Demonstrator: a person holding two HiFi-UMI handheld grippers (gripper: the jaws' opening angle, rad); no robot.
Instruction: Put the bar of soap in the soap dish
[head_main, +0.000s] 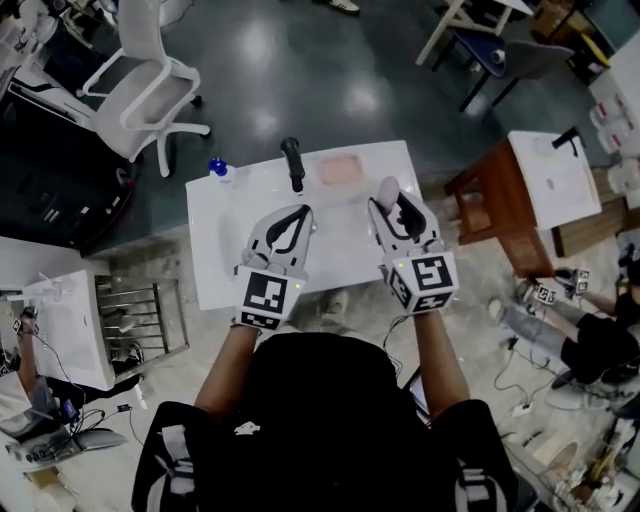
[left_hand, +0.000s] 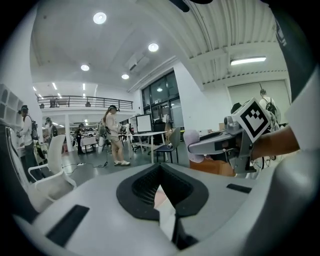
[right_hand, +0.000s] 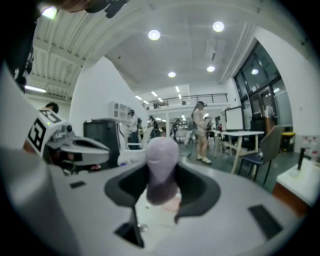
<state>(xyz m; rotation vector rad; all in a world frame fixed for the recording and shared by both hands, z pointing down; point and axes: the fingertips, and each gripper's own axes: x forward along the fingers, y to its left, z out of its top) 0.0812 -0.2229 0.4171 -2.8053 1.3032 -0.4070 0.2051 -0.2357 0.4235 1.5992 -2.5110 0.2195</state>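
Observation:
A pale lilac bar of soap (head_main: 387, 189) stands upright between the jaws of my right gripper (head_main: 391, 206), which is shut on it above the white table (head_main: 225, 265). In the right gripper view the soap (right_hand: 162, 167) fills the gap of the gripper (right_hand: 161, 176). A pink soap dish (head_main: 340, 170) lies at the table's far edge, left of the soap. My left gripper (head_main: 301, 214) hovers over the table's middle, jaws shut with nothing between them. The left gripper view shows the left gripper (left_hand: 160, 172) and, to its right, the soap (left_hand: 192, 143).
A black upright fixture (head_main: 293, 163) stands at the table's far edge beside the dish. At the far left corner sits a blue-capped bottle (head_main: 217, 167). A white office chair (head_main: 148, 85) is beyond; a wooden stand with a white basin (head_main: 552, 180) is at right.

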